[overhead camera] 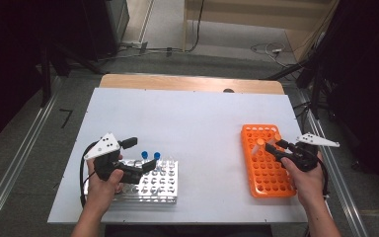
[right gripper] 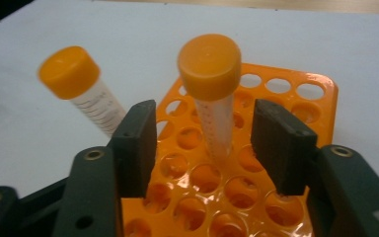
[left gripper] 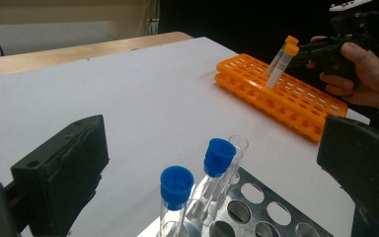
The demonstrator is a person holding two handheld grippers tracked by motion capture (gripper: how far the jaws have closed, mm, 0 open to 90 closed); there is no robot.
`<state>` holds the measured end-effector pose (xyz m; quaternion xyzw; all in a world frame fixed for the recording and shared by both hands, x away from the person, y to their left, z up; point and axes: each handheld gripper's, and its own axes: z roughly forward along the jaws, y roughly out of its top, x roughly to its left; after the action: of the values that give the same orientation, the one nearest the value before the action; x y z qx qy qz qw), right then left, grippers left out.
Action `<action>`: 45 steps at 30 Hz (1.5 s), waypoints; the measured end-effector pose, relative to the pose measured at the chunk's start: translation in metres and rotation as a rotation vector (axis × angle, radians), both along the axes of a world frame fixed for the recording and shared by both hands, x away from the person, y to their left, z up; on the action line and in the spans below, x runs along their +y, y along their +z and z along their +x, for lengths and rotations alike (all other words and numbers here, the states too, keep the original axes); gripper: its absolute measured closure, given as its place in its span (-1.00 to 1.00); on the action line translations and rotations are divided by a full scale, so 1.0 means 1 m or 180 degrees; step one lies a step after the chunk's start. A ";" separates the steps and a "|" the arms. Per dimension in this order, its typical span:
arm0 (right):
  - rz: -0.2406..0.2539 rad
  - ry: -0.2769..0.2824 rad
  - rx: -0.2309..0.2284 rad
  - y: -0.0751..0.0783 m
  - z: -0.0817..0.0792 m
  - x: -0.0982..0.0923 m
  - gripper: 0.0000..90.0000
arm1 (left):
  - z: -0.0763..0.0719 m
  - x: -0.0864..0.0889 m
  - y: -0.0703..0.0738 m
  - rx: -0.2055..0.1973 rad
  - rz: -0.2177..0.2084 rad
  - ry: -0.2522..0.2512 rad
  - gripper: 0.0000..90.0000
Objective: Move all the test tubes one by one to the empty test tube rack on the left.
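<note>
Two tube racks sit on the surface, well apart. Metal rack at near left; two capped tubes stand in its far-left corner holes, an uncapped tube just behind them. Plastic rack at near right; two capped tubes stand tilted in its far-left holes. Left claw over the metal rack's far-left corner. Right claw straddles one tube, pads apart from it; the other tube stands outside to its left.

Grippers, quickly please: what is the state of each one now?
Left gripper: open, holding nothing.
Right gripper: open around an orange-capped clear plastic tube, gripper pads not touching it.
</note>
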<state>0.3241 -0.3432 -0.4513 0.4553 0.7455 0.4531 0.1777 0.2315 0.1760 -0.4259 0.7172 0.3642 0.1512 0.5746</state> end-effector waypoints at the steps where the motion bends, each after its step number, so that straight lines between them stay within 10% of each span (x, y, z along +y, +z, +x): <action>1: -0.0021 -0.0012 0.0000 -0.001 0.002 0.000 0.06 | 0.000 0.000 0.000 -0.0003 -0.0001 0.0000 -1.00; 19: -0.0419 -0.0075 -0.0020 -0.006 0.014 0.014 0.59 | -0.001 -0.003 0.001 -0.0018 0.0002 0.0015 -1.00; 31: -0.0222 -0.0092 -0.0300 0.007 -0.004 0.004 0.60 | -0.005 -0.001 0.008 -0.0095 -0.0004 0.0026 -1.00; 45: 0.0006 0.0401 -0.0349 0.027 -0.044 0.004 0.60 | -0.007 -0.008 0.012 -0.0135 0.0015 -0.0007 -0.99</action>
<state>0.2803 -0.3395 -0.4239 0.3822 0.7614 0.4884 0.1890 0.2243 0.1677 -0.4139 0.7156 0.3507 0.1666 0.5807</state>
